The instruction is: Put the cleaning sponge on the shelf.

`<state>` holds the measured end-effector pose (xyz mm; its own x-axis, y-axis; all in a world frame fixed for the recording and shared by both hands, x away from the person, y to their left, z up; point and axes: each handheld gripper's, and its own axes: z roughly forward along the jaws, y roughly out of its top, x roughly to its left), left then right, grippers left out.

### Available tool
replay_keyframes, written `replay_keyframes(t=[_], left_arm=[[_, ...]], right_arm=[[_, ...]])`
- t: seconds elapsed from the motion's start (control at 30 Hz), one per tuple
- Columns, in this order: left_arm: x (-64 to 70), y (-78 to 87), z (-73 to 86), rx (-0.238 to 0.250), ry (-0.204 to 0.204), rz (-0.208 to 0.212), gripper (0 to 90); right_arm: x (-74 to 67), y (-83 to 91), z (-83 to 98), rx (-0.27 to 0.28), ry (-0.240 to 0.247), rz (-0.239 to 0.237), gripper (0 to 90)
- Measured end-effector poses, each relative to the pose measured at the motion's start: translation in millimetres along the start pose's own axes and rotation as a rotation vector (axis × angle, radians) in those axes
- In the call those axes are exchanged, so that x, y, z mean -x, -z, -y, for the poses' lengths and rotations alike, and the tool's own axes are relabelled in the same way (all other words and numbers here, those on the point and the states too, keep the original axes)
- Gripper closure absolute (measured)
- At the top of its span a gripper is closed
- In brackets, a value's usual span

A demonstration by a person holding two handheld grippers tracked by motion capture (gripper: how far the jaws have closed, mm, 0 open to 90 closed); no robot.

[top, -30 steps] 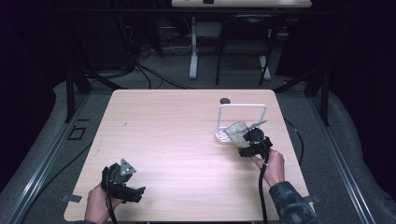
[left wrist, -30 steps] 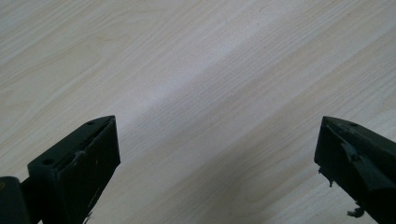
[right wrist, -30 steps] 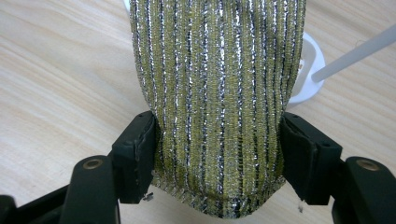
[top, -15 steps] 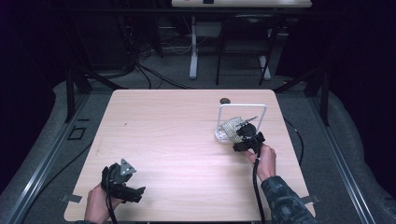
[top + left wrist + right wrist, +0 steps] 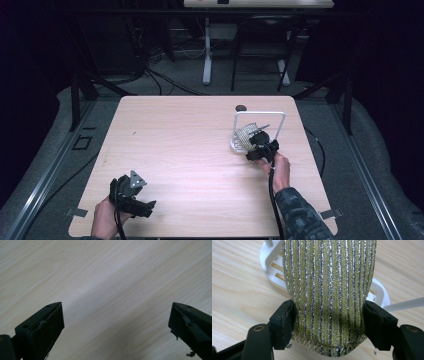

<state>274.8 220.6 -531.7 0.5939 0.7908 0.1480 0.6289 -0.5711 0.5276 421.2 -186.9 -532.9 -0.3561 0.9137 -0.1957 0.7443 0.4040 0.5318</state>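
— Where does it stand?

— My right claw (image 5: 329, 320) pinches the glittery striped sponge (image 5: 328, 290) by its sides; the jaws have just been easing apart, yet the pads (image 5: 285, 325) press into it. The sponge leans over the white rack (image 5: 239, 146) at the far right of the table (image 5: 190, 150). I judge it isn't seated yet: lowering and letting go are left.

— And your other one?

— My left claw (image 5: 116, 325) is spread wide over bare wood, idle.

— Anything unclear?

— The sponge covers most of the rack's base, so I can't tell whether it touches.
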Motion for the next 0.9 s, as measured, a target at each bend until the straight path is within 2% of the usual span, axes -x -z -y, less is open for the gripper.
replay_keyframes(t=[0.3,0.5,0.67,0.9], left_arm=[[-0.6,-0.6,-0.5,-0.016,-0.003,-0.002,0.1],[0.3,-0.7,-0.6,-0.014,-0.005,-0.001,0.1],[0.3,-1.0,-1.0,-0.012,-0.005,0.001,0.1],[1.8,-1.5,-1.7,-0.009,-0.007,-0.005,0.1]], right_arm=[[0.0,-9.1,-1.7,-0.006,-0.013,0.021,27.9],[-3.2,-14.1,-3.5,-0.001,-0.003,0.026,26.7],[-3.9,-17.9,-4.2,-0.013,0.001,0.037,19.9],[-4.0,-21.1,-4.0,-0.01,-0.007,0.04,15.5]])
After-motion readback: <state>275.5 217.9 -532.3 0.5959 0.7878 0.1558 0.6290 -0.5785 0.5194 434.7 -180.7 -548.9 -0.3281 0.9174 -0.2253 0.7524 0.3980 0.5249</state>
